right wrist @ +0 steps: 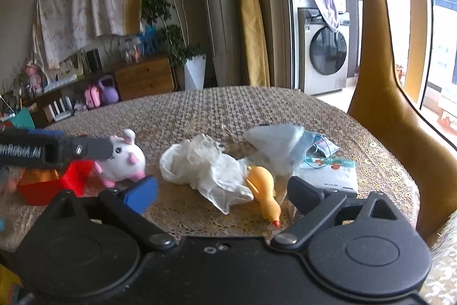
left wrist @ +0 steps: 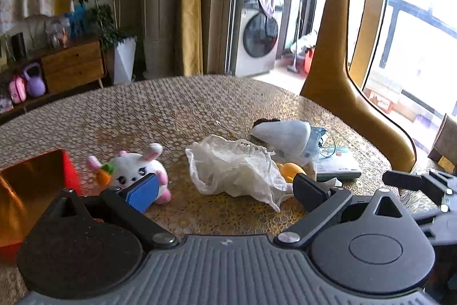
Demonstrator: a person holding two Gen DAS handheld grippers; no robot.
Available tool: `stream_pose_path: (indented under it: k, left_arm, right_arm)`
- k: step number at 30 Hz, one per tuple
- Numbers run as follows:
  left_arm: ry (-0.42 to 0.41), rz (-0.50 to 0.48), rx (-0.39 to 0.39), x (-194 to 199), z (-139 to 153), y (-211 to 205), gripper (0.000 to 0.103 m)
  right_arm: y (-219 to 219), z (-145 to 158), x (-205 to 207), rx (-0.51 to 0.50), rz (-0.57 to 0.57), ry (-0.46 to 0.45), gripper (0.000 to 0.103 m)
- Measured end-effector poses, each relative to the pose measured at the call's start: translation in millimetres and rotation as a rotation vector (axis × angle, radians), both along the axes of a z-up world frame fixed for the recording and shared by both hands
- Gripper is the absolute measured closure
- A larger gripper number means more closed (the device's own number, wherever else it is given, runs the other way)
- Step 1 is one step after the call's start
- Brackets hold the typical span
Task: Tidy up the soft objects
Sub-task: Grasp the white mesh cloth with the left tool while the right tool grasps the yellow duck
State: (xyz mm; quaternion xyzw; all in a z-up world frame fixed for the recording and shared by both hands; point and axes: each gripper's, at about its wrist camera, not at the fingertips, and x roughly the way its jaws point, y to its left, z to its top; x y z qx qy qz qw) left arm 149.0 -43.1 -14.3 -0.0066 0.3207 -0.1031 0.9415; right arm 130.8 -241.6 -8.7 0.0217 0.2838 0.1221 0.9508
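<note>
White plush bunny (left wrist: 134, 170) beside crumpled cloth (left wrist: 234, 165)

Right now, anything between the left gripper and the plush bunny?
Nothing visible. The left gripper is open, and the plush bunny lies just past its blue left fingertip, on the table beside the red box.
</note>
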Motion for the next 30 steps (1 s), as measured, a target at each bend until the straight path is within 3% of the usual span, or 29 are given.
stream_pose_path:
  k: [12, 16, 24, 30]
  left_arm:
    - [0.236, 0.026, -0.050, 114, -19, -25, 0.002]
    - [0.318, 0.085, -0.085, 148, -34, -29, 0.002]
    - [0.402, 0.136, -0.106, 187, -64, -44, 0.002]
    - [0.439, 0.152, -0.071, 200, -90, -59, 0.002]
  right_arm:
    - [-16, -28, 46, -0.080, 0.087, 0.099, 0.016]
    - [-15, -37, 63, -0.104, 0.109, 0.124, 0.020]
    - [-26, -43, 94, -0.082, 0.086, 0.131, 0.026]
    - [-25, -56, 119, -0.096, 0.067, 0.165, 0.033]
